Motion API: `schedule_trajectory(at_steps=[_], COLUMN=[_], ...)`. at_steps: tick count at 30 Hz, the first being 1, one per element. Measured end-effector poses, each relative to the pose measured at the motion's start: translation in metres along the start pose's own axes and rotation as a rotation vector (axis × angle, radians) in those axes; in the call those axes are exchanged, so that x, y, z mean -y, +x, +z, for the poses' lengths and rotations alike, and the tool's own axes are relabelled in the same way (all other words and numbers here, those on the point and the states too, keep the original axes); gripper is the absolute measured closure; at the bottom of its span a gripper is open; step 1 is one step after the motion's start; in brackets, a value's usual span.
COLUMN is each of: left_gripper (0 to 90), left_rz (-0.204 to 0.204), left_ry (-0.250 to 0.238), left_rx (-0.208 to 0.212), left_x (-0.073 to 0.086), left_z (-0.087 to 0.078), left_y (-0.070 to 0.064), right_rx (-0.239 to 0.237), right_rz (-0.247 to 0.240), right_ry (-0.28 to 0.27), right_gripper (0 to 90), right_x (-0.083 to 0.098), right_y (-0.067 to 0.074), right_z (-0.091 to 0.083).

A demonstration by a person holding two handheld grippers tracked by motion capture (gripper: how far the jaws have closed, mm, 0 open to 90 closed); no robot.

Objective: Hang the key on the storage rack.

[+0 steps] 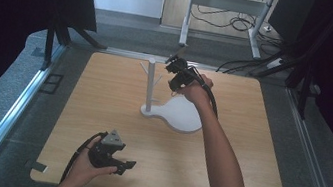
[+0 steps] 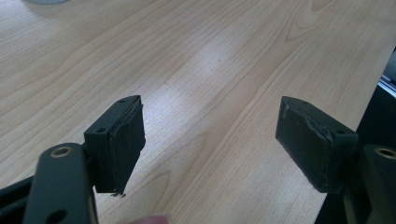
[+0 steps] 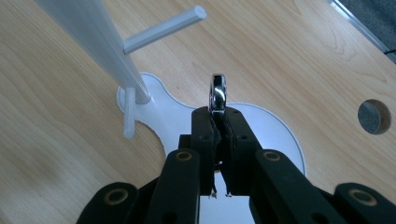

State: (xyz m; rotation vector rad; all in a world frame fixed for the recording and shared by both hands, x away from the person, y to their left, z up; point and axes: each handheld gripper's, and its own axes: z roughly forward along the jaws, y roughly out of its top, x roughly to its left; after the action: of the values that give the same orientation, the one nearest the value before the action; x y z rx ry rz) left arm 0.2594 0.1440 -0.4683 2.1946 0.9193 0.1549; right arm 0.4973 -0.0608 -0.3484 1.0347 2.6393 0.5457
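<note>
— Where is the right hand-held gripper (image 3: 218, 122)?

— It hangs over the white stand (image 3: 261, 126), just beside the upright post (image 3: 100, 44) with its side pegs. In the high view it sits near the post's top, toward the far side of the worktop (image 1: 246, 151).

— Is it holding anything?

— Yes. Its jaws are pressed together on a shiny metal ring (image 3: 218, 93), which stands on edge and sticks out above the tips.

— And the left hand-held gripper (image 2: 210, 140)?

— It rests low near the worktop's near edge, well apart from the stand. Its jaws stand wide apart with only bare wood between them.
</note>
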Motion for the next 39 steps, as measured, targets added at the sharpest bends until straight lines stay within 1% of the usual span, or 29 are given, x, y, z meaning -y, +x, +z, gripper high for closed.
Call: schedule_trajectory(at_steps=[4, 11, 20, 26, 36, 39], left_gripper=[24.3, 24.3, 24.3, 24.3, 24.3, 24.3], left_rz=[0.001, -0.002, -0.003, -0.001, -0.003, -0.004], left_ry=[0.001, 0.001, 0.000, 0.001, 0.002, 0.000], left_rx=[0.000, 0.002, 0.004, 0.006, 0.009, 0.009], left_x=[0.000, 0.001, 0.001, 0.001, 0.001, 0.001], left_z=[0.000, 0.000, 0.000, -0.001, 0.000, -0.001], left_y=[0.000, 0.001, 0.001, 0.001, 0.001, 0.002], right_rx=[-0.008, -0.005, 0.012, 0.011, 0.017, 0.012], right_rz=[0.006, 0.007, -0.001, 0.010, 0.006, 0.008], right_ry=[0.004, 0.003, -0.009, -0.020, -0.029, -0.034], right_gripper=[84.6, 84.5, 84.5, 84.5, 84.5, 84.5], right_x=[-0.003, -0.009, -0.019, -0.022, -0.026, -0.029], right_y=[0.000, 0.000, 0.001, 0.001, 0.001, 0.003], right_z=[0.004, 0.012, 0.011, 0.012, 0.015, 0.014])
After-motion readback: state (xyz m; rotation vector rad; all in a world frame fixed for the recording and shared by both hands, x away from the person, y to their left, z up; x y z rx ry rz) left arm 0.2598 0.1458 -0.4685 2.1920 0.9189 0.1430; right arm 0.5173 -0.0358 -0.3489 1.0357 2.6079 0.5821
